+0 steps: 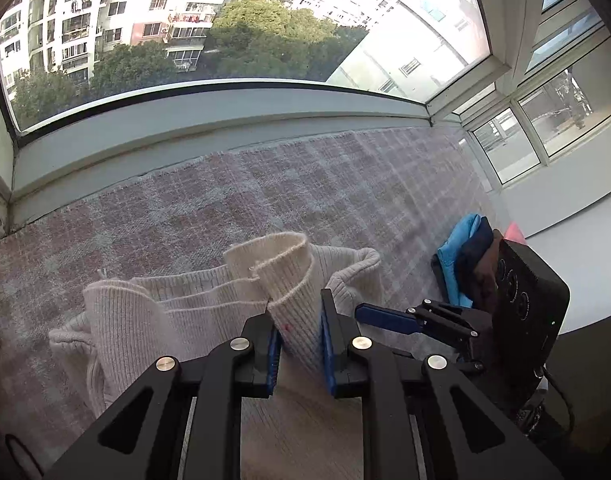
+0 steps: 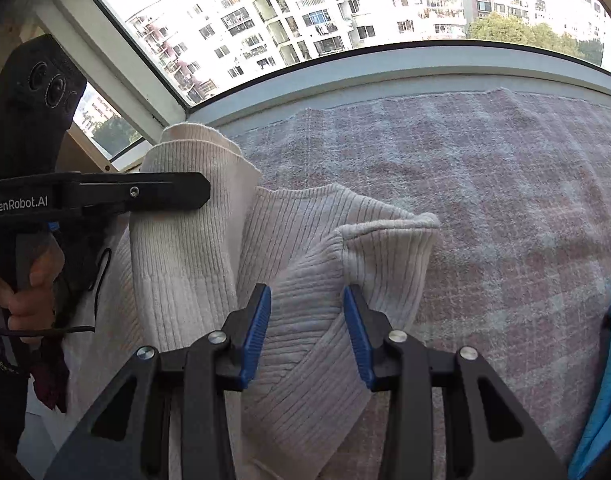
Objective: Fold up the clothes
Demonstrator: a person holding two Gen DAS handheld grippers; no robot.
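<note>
A cream ribbed sweater (image 1: pixel 145 320) lies crumpled on a pink checked mat (image 1: pixel 305 184). My left gripper (image 1: pixel 301 340) is shut on a sleeve cuff, which stands up above its fingers. The right wrist view shows that gripper (image 2: pixel 197 196) from the side, pressed against the raised sleeve of the sweater (image 2: pixel 297 232). My right gripper (image 2: pixel 307 320) is open, its blue pads (image 2: pixel 257 328) wide apart over a bunched fold of the sweater. In the left wrist view the right gripper (image 1: pixel 369 316) sits just right of the sweater.
Folded blue and dark clothes (image 1: pixel 455 268) are stacked at the mat's right end, with the blue edge (image 2: pixel 609 380) beside my right gripper. A grey window ledge (image 1: pixel 225 120) runs along the far side. A person's hand (image 2: pixel 29 288) grips the left handle.
</note>
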